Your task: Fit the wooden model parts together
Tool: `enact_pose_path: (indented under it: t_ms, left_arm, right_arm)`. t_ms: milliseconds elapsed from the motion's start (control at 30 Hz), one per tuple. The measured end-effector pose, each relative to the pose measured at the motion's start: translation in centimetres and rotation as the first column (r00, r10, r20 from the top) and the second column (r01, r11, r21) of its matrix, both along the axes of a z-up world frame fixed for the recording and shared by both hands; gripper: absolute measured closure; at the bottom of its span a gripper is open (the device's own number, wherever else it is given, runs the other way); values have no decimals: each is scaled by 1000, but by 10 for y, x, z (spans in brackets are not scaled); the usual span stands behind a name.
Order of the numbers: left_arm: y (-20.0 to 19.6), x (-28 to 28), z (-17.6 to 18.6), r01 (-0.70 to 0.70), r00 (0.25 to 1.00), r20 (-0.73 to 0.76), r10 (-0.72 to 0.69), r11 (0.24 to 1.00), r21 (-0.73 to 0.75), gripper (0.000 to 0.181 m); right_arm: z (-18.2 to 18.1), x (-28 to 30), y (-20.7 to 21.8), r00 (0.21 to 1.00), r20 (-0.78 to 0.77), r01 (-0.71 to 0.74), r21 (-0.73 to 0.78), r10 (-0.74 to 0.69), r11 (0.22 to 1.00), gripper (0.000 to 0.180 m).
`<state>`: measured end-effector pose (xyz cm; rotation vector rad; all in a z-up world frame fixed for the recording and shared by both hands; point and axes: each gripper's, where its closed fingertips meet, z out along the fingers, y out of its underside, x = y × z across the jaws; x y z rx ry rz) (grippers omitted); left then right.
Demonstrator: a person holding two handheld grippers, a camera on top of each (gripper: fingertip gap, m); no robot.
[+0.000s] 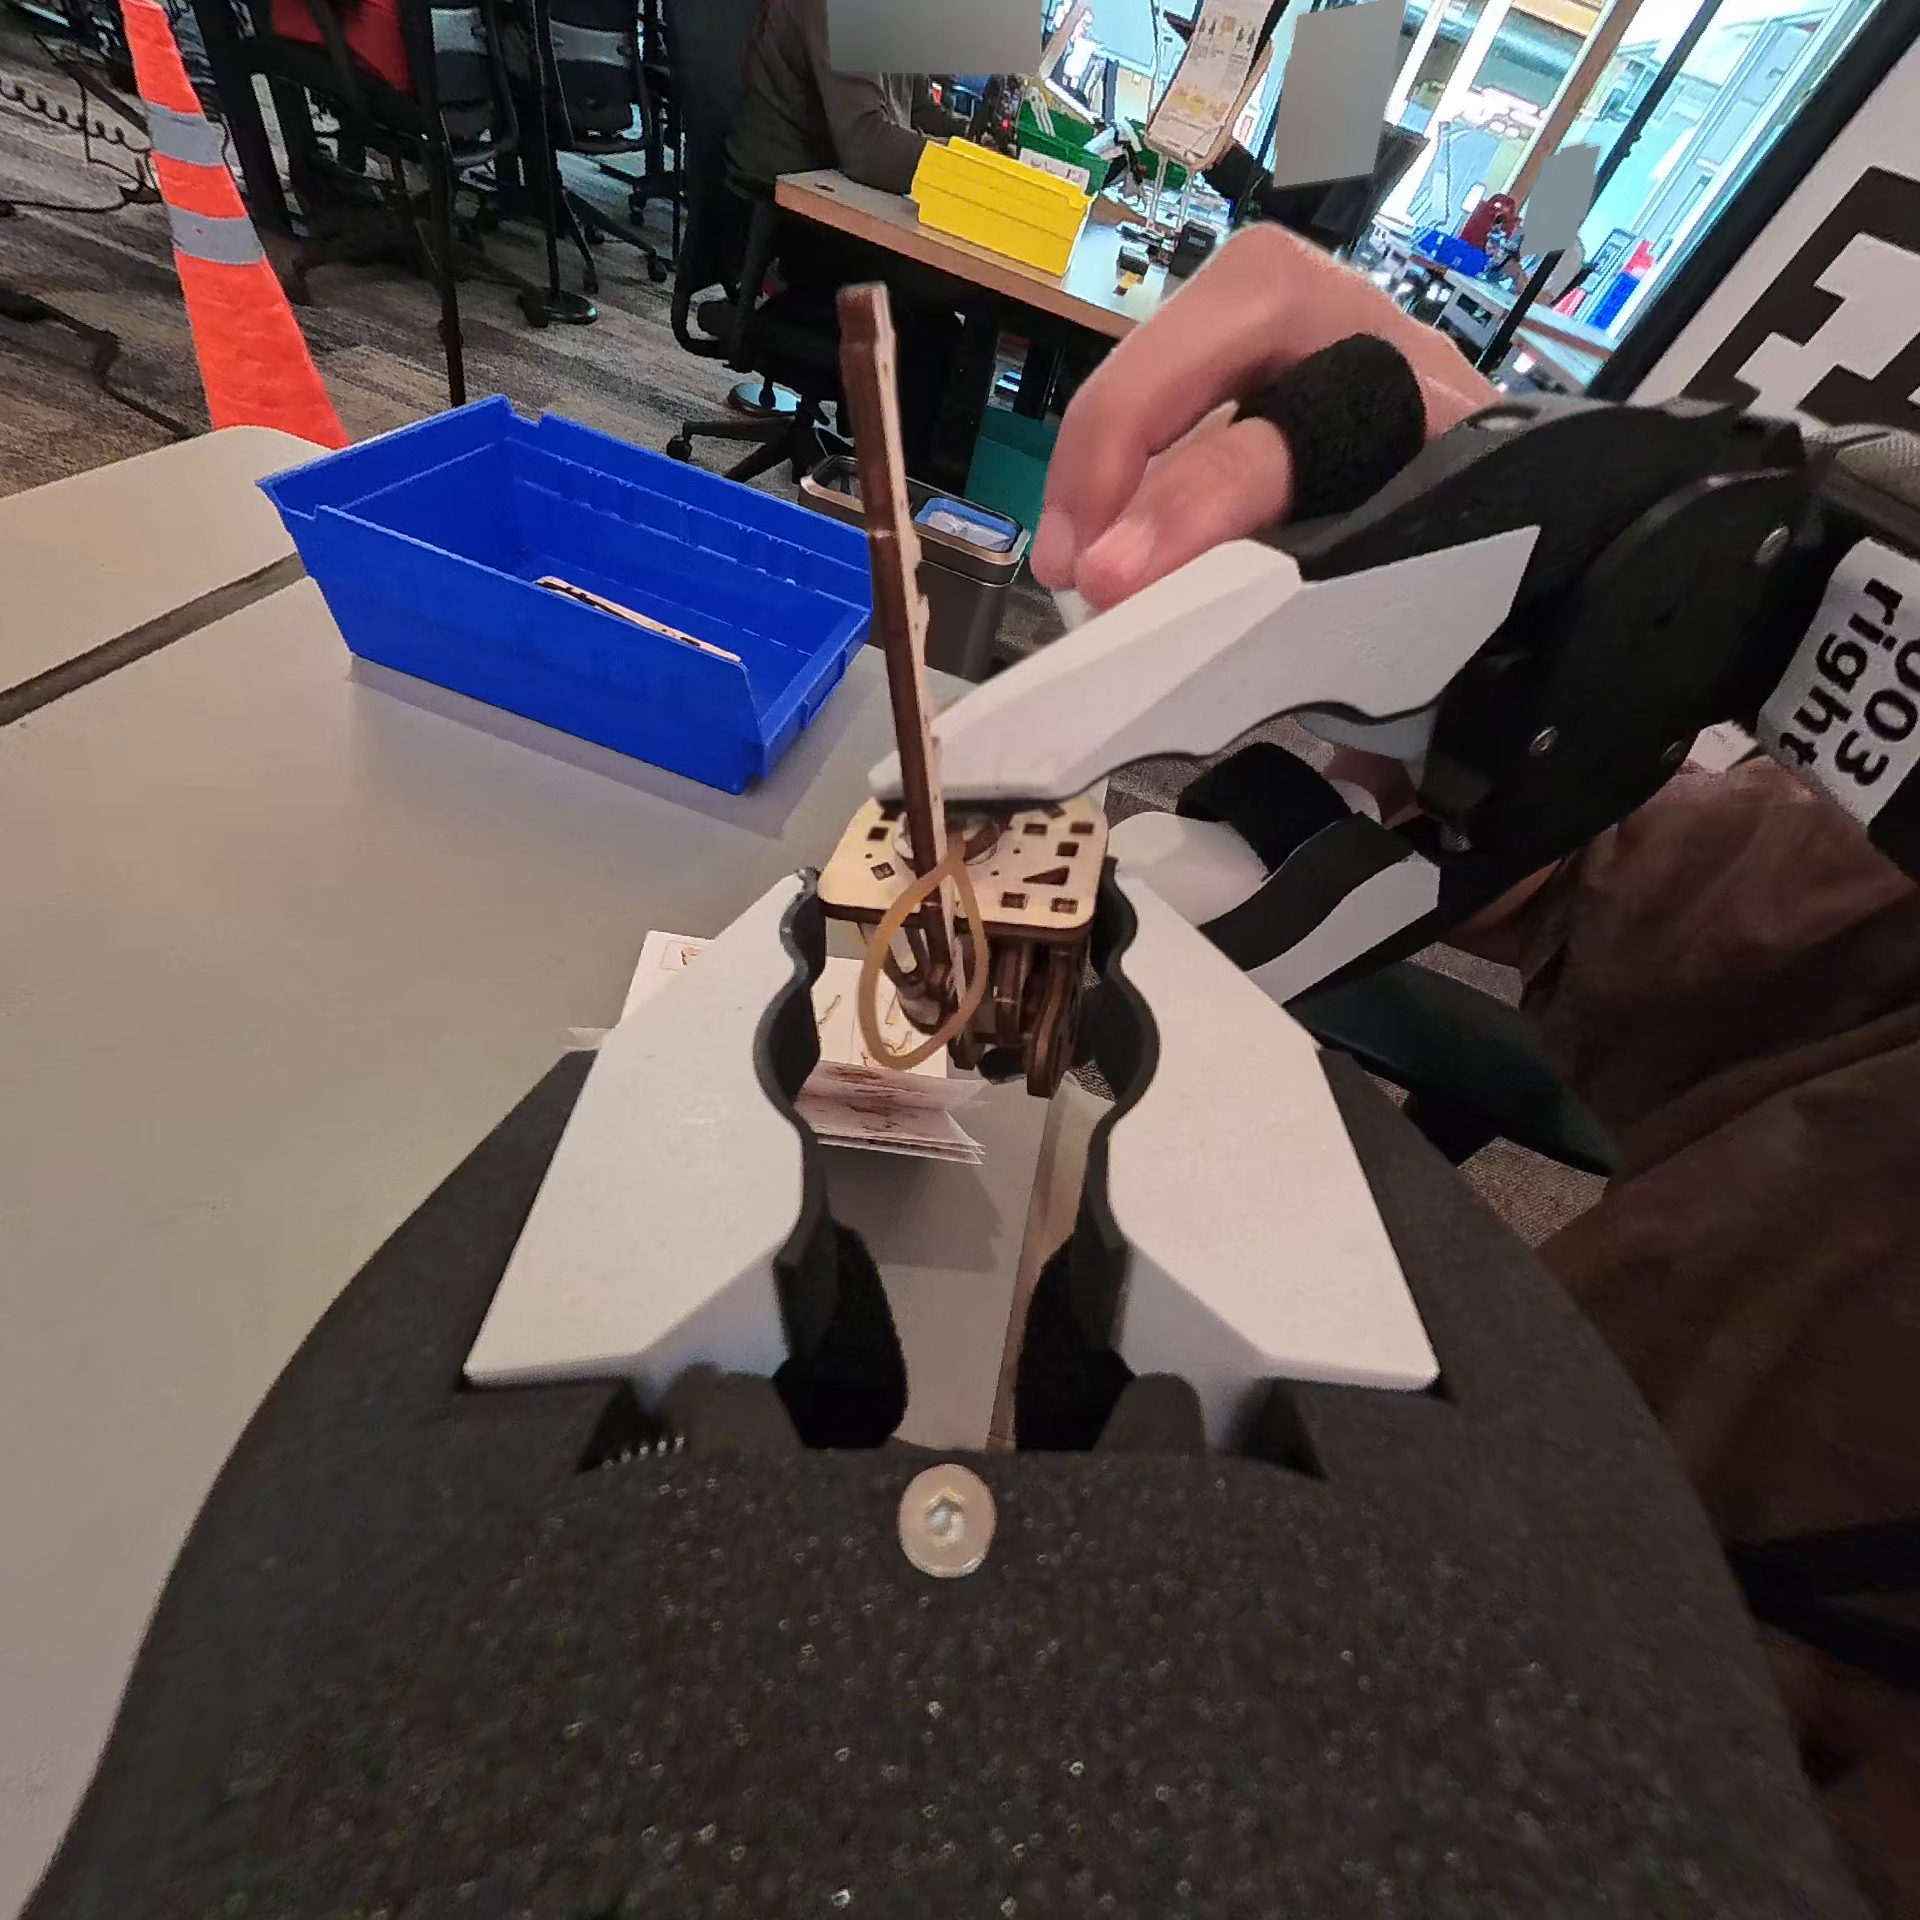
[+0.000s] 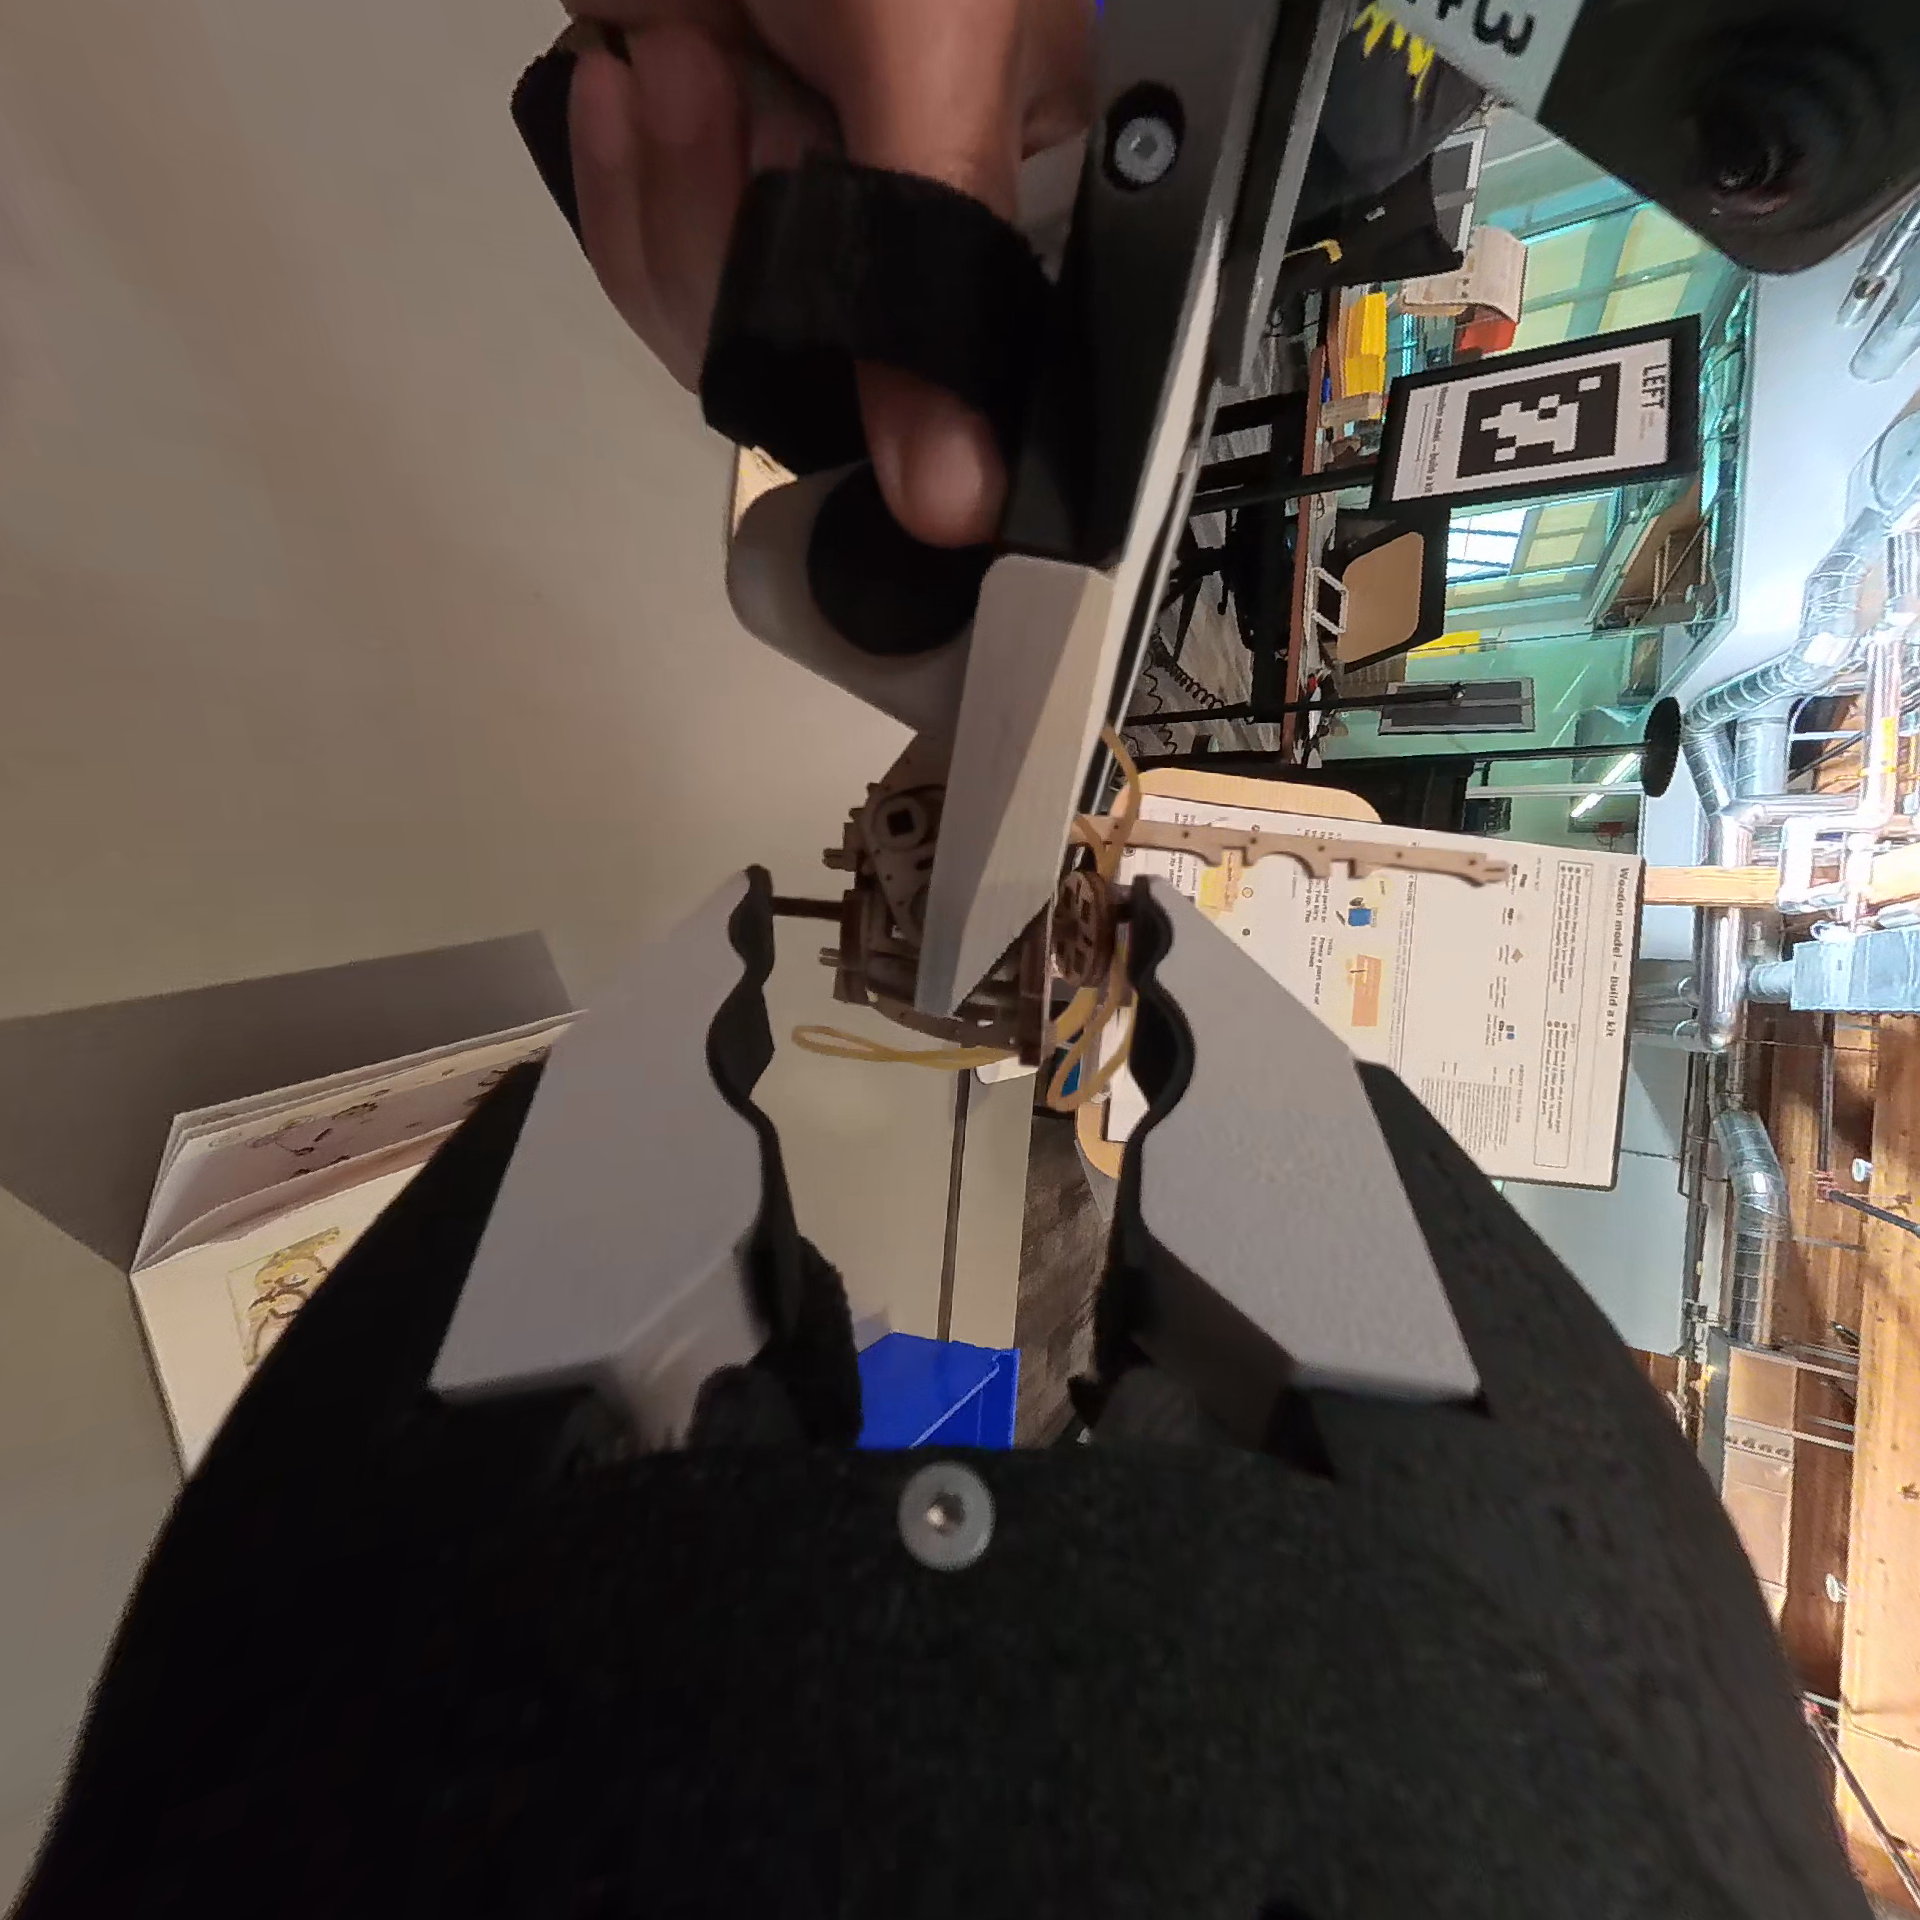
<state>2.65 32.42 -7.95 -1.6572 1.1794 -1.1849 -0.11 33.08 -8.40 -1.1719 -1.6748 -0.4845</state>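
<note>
The small wooden model (image 1: 966, 868) is held above the table, with a pale perforated top plate and dark gear parts below. A long notched wooden strip (image 1: 888, 582) stands up out of it, and a rubber band (image 1: 925, 977) hangs from it. My left gripper (image 1: 956, 914) is shut on the model's sides. My right gripper (image 2: 948, 904) comes in from the right. Its upper finger (image 1: 1143, 696) lies on the top plate by the strip, and its lower finger is mostly hidden. In the right wrist view its tips touch a peg and a gear (image 2: 1081, 920) of the model (image 2: 894, 914).
A blue bin (image 1: 520, 582) with a wooden sheet (image 1: 644, 623) stands on the white table (image 1: 260, 987) at far left. A folded booklet (image 1: 894, 1122) lies under the model. An instruction sheet (image 2: 1455, 1018) stands behind. An orange cone (image 1: 229, 260) and a metal bin (image 1: 966, 561) are off the table.
</note>
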Motion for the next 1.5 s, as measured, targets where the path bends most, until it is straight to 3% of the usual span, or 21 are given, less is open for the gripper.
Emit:
enact_pose_path:
  t_ms: [1500]
  left_arm:
    - [4, -4, 5, -14, 1000, 27, 15, 999, -42, 132]
  right_arm:
    - [2, 0, 5, 997, 58, 44, 107, -51, 993, 108]
